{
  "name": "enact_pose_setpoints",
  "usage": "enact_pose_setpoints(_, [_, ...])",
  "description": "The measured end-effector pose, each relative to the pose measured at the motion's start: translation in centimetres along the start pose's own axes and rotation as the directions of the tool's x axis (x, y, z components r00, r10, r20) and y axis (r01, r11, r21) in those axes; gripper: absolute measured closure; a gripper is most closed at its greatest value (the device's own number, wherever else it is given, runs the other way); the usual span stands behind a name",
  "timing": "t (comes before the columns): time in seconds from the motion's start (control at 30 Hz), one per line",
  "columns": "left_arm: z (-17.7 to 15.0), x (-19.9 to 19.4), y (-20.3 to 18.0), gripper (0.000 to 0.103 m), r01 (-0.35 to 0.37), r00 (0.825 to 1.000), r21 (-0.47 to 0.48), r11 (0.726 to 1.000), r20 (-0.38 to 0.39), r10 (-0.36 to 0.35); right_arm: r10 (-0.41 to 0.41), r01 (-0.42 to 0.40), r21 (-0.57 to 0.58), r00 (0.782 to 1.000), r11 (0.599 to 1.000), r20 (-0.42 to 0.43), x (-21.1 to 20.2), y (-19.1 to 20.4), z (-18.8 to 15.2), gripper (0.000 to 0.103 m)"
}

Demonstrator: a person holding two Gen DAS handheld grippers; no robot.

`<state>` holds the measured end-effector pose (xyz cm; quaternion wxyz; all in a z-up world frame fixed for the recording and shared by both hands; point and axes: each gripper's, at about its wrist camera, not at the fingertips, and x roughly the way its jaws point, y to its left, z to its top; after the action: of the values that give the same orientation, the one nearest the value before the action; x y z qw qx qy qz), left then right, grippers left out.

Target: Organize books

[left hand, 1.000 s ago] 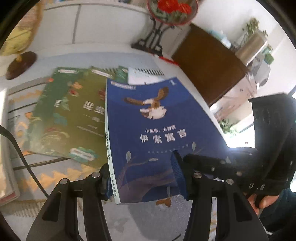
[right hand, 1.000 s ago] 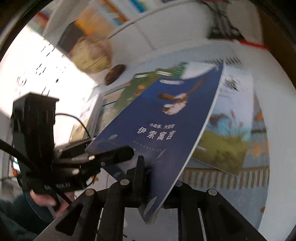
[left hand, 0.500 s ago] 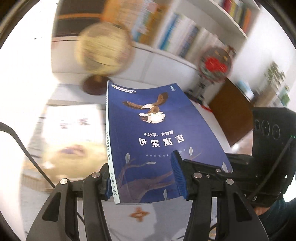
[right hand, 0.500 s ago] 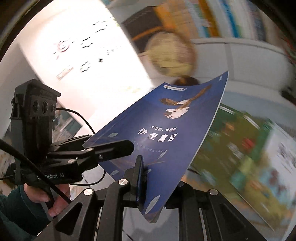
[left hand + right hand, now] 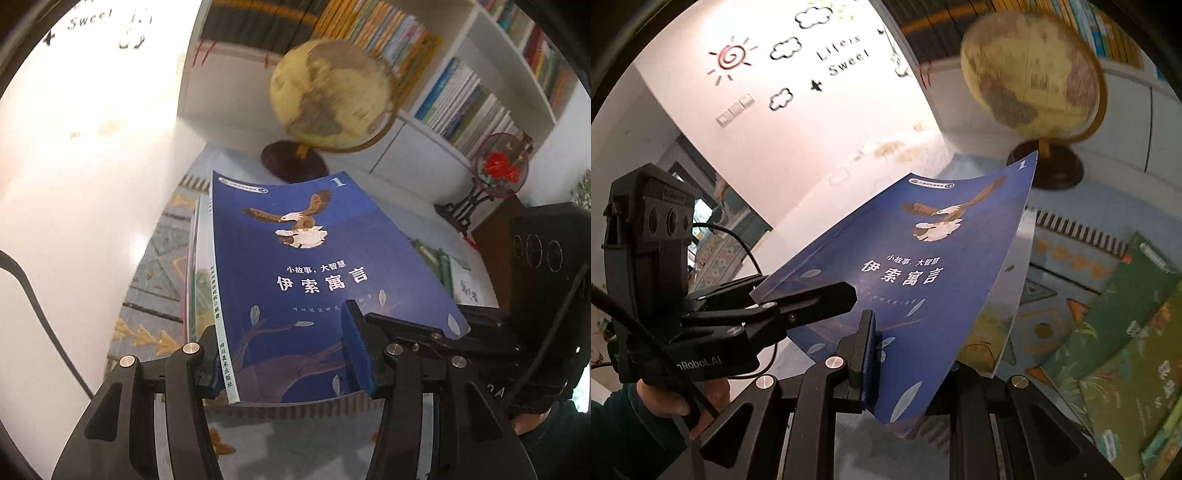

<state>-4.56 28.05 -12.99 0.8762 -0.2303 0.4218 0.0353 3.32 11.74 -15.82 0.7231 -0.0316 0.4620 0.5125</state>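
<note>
A blue book (image 5: 317, 280) with an eagle on its cover is held above the patterned desk (image 5: 155, 266) by both grippers: the left gripper (image 5: 284, 354) is clamped across its near spine corner, while the right gripper (image 5: 908, 354) is pinched on its lower page edge. A globe (image 5: 328, 96) is seen just beyond the book, before filled bookshelves (image 5: 461, 99). Green books (image 5: 1126, 332) are left lying flat on the desk.

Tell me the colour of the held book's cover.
Deep blue, with a brown-and-white eagle; the book shows best in the left wrist view.
</note>
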Motion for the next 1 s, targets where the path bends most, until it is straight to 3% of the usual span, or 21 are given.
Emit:
enact_pose_setpoints(0.27, [-1.8,2.8,2.3,0.054,0.039,0.995,-0.055,0.998,-0.088,-0.044,0.046,-0.037,0.175,0.998,0.984,-0.046,3.2,-3.5,-0.3,0.085])
enact_pose_setpoints(0.6, [-2.3,2.9,4.6,0.054,0.033,0.993,-0.145,0.989,-0.11,-0.049,0.039,-0.016,0.245,0.995,0.97,-0.091,4.3,-4.1,-1.7,0.085])
enact_pose_setpoints(0.77, [-2.4,3.2,5.1,0.054,-0.008,0.994,-0.166,0.986,-0.107,-0.01,0.028,0.009,0.265,0.99,0.964,-0.135,5.4,-4.0,-2.2,0.081])
enact_pose_setpoints(1.0, [-2.8,1.1,5.3,0.054,-0.081,0.995,-0.171,0.982,-0.069,0.07,0.067,-0.011,0.29,0.981,0.957,-0.182,5.0,-3.8,-2.3,0.061])
